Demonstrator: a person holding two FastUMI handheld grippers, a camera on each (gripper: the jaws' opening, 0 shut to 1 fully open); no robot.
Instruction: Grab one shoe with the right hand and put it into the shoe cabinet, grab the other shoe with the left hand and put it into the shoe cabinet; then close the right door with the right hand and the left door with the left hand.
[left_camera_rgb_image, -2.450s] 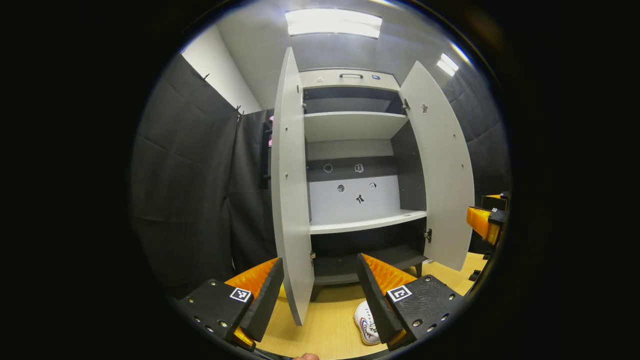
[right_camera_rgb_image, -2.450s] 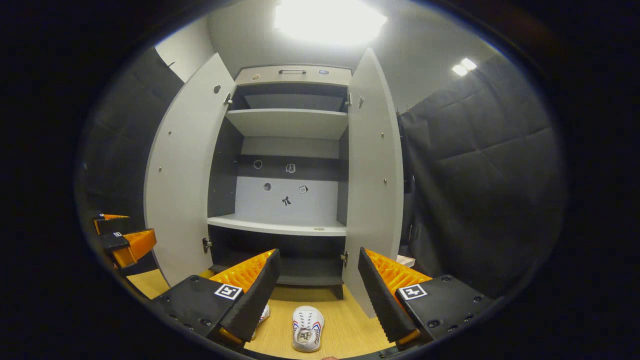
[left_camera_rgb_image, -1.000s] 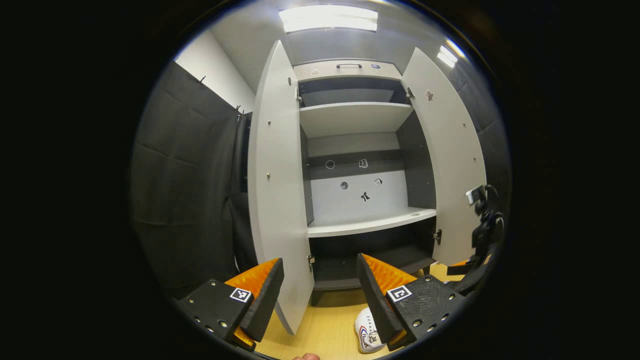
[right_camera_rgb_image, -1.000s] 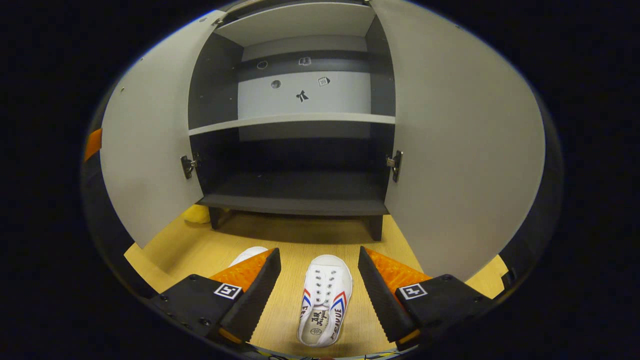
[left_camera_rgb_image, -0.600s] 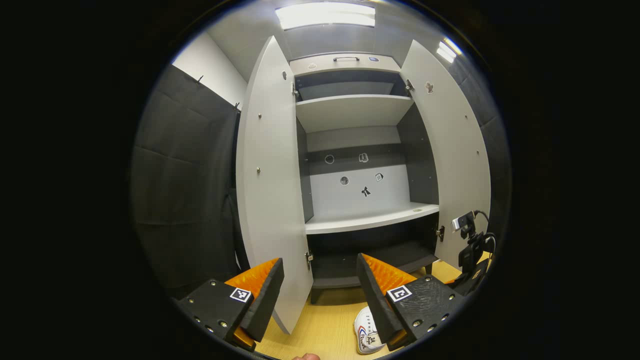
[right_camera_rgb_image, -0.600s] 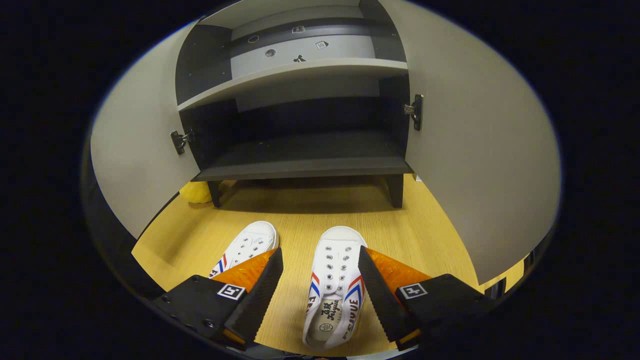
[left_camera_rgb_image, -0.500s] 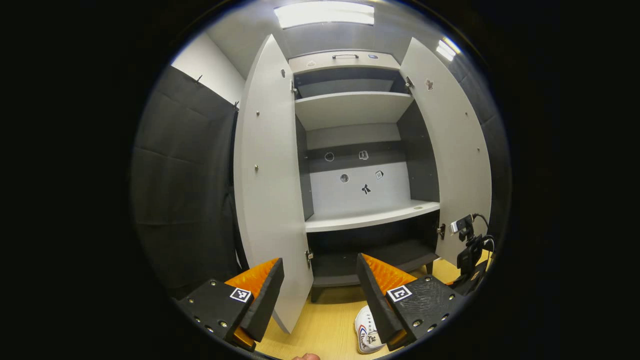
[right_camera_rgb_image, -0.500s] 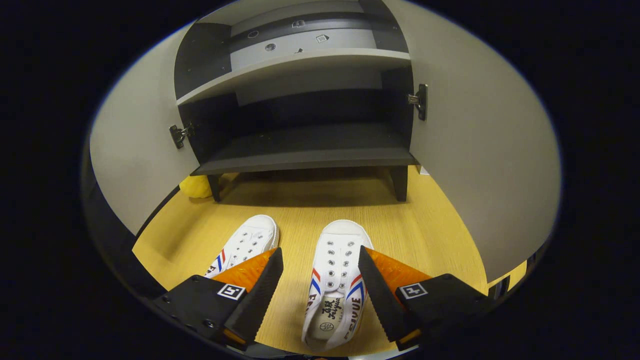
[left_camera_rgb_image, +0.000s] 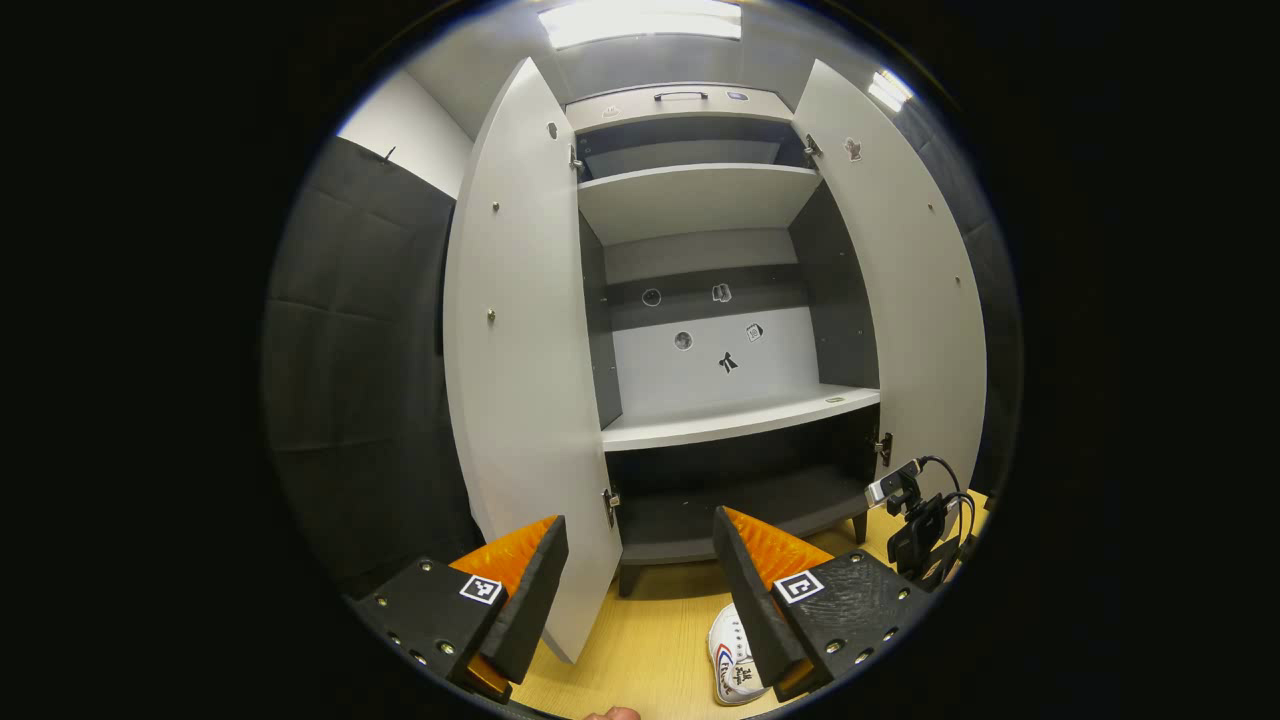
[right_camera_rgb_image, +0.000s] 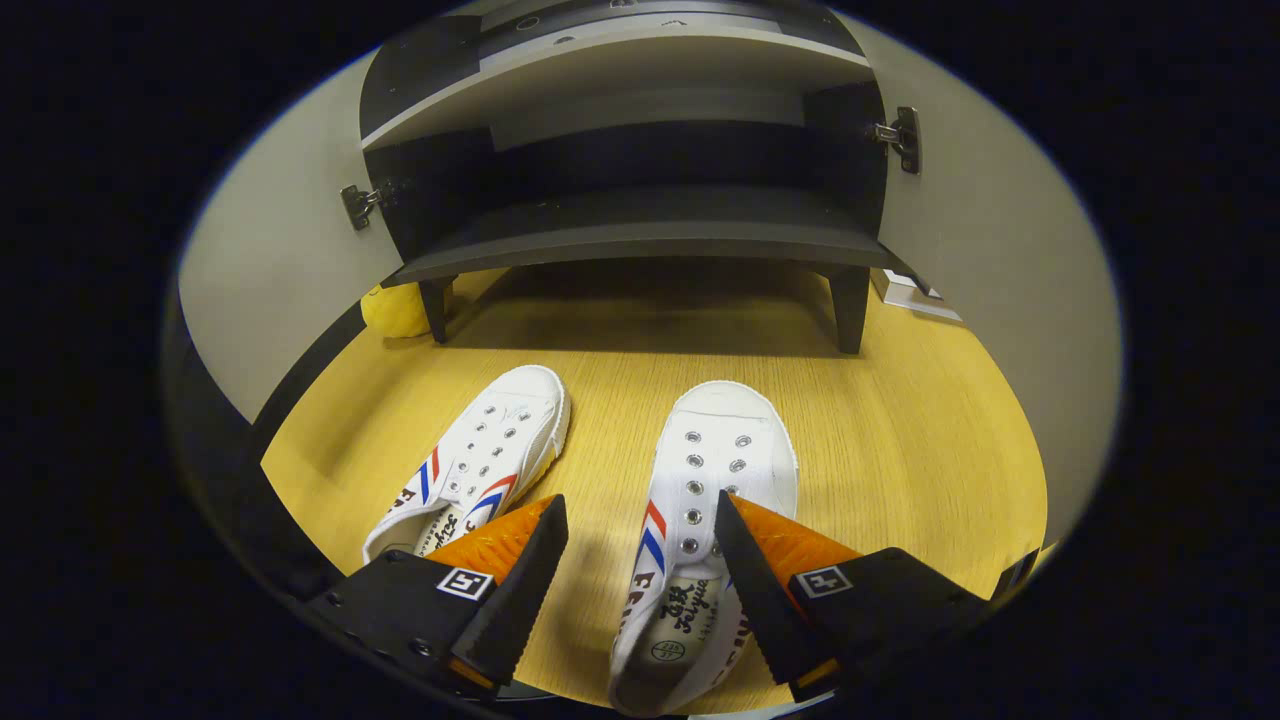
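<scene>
Two white shoes with red and blue stripes lie on the wooden floor in front of the shoe cabinet (right_camera_rgb_image: 640, 240). In the right gripper view, my right gripper (right_camera_rgb_image: 640, 535) hangs open low over the right-hand shoe (right_camera_rgb_image: 715, 450). That shoe's heel end lies between and under the fingers, apart from both. The other shoe (right_camera_rgb_image: 490, 455) lies to the left, just beyond the left finger. In the left gripper view, my left gripper (left_camera_rgb_image: 640, 565) is open and holds nothing, facing the cabinet (left_camera_rgb_image: 730, 420). One shoe (left_camera_rgb_image: 730, 665) peeks out under its right finger.
Both cabinet doors stand wide open, the left door (left_camera_rgb_image: 520, 350) and the right door (left_camera_rgb_image: 900, 280). The dark bottom shelf (left_camera_rgb_image: 720, 515) and the pale shelves above it are bare. A yellow object (right_camera_rgb_image: 395, 310) lies by the cabinet's left leg, and a small white box (right_camera_rgb_image: 910, 295) by the right.
My right gripper has dropped and tilted down from facing the cabinet to just over the right-hand shoe. My left gripper has drifted slightly towards the cabinet. Both stay open.
</scene>
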